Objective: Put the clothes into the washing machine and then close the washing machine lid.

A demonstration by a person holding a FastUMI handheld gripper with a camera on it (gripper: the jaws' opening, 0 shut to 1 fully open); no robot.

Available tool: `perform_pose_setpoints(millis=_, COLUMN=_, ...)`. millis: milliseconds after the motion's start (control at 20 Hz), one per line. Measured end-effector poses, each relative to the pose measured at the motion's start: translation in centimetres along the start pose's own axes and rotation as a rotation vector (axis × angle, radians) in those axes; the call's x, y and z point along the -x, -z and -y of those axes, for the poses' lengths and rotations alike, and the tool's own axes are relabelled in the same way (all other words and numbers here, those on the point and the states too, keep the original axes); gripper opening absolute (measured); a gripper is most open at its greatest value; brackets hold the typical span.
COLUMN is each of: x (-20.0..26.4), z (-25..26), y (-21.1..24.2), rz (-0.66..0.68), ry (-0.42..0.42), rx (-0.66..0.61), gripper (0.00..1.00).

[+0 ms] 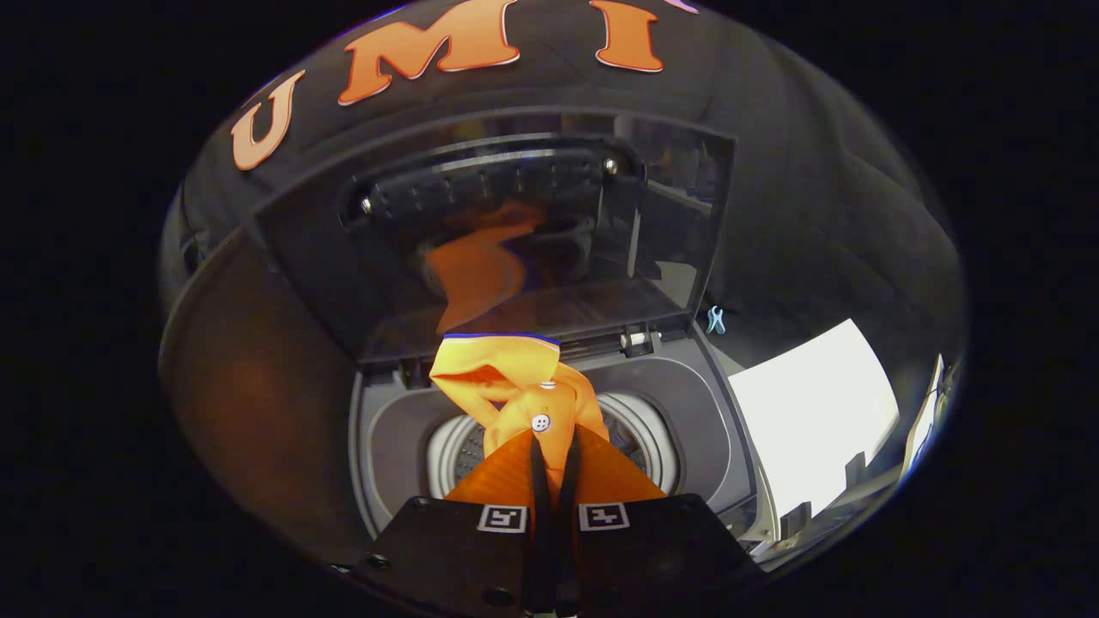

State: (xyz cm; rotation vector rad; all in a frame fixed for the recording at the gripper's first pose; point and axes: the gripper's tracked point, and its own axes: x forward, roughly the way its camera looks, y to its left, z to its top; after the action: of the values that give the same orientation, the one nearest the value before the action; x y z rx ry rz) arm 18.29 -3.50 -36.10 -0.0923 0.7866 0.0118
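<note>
tongs (554,446) are pressed nearly together w/ orange garment (515,378) pinched between them; both fingers (539,481) look to bear on the cloth, only a thin gap btwn them. the garment bunches up just ahead of the tips, a fold w/ a dark-blue trimmed edge standing highest and a small white button (540,422) sitting right at the fingertips. more orange cloth spreads under the fingers toward the tongs' body.

washing machine (386,421) is right below & ahead: grey top deck, round drum opening (635,438) showing pale rim and perforated wall either side of the cloth. garment hangs over the opening, looks not yet down in it, tho how much trails inside i can't tell. lid (515,240) stands open, tilted back beyond the garment, its glossy inner face mirroring the orange cloth. a white panel (816,412) lies off to the right of the machine, a small pale-blue clip (715,320) near the lid hinge corner.

step in hand, imo: carrying clothes to the drum, i.e. first half of task; lid closing not begun. next move calls for lowering the tongs till the cloth is within the drum rim, then spreading them so it drops clear. watch that no sleeve drapes over the deck edge, or the lid won't seat. after that, reach past to the lid's top edge & pull it fwd/down.
</note>
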Motion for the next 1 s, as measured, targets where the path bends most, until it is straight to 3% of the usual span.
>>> perform_pose_setpoints(millis=200, x=-3.2, z=0.7, y=1.1, rz=-0.012, ry=0.020, rx=-0.086, gripper=0.10)
perform_pose_setpoints(millis=400, x=-4.5, z=1.1, y=2.0, rz=-0.053, ry=0.027, rx=-0.072, gripper=0.11)
perform_pose_setpoints(millis=550, x=-4.3, z=0.8, y=3.1, rz=-0.084, ry=0.020, rx=-0.039, gripper=0.21)
perform_pose_setpoints(millis=600, x=-4.1, z=0.5, y=3.6, rz=-0.095, ry=0.008, rx=-0.040, gripper=0.35)
perform_pose_setpoints(millis=800, x=-2.6, z=0.4, y=3.3, rz=-0.089, ry=0.007, rx=-0.014, gripper=0.38)
perform_pose_setpoints(millis=1000, x=-0.5, z=0.7, y=2.3, rz=-0.064, ry=0.026, rx=0.040, gripper=0.89)
